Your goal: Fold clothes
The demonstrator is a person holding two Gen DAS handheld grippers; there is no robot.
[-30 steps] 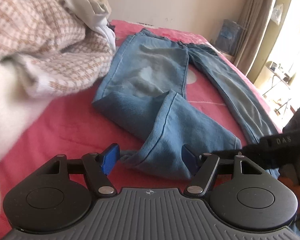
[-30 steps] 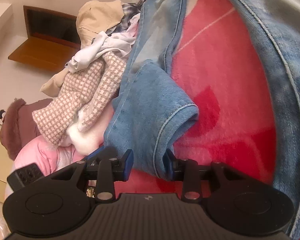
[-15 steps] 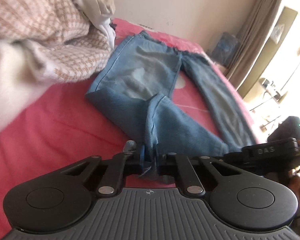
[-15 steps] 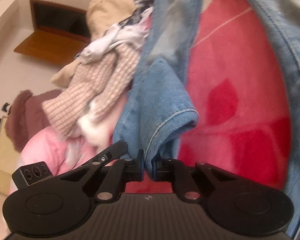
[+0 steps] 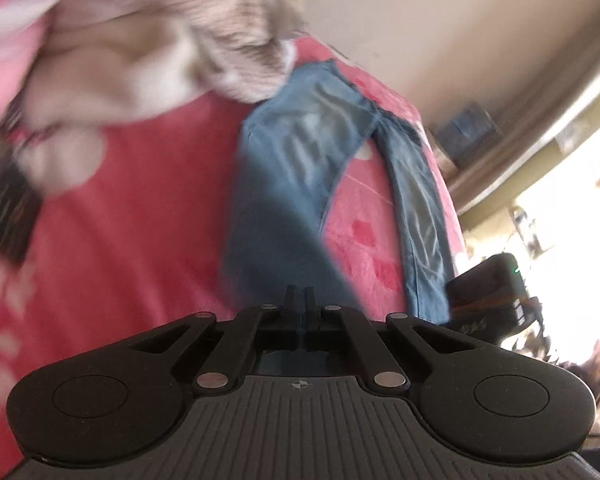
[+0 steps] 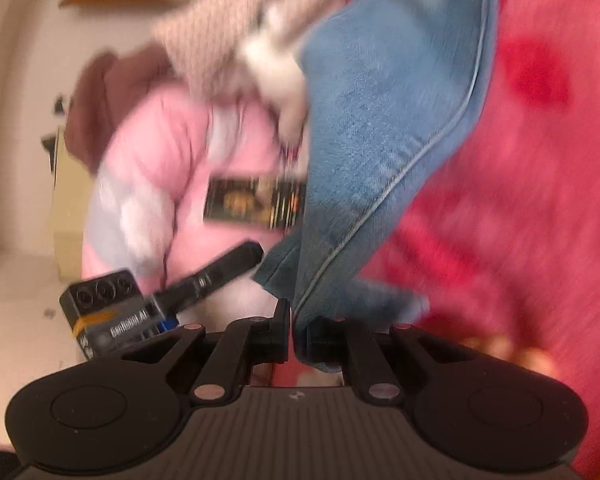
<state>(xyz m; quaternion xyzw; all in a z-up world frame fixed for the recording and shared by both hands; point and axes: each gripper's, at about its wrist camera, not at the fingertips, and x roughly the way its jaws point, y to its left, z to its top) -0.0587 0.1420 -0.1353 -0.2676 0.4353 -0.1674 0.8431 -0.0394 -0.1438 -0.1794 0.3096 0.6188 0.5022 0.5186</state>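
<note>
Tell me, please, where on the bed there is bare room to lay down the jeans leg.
The red blanket is bare between the jeans and the clothes pile, and again in the wedge between the two legs. The pile's side is crowded, with a dark booklet beside it.

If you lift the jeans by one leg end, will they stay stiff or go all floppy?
Probably floppy: the jeans already sag and crease from the right gripper. Likely heavyish, since the rest lies on the bed.
</note>
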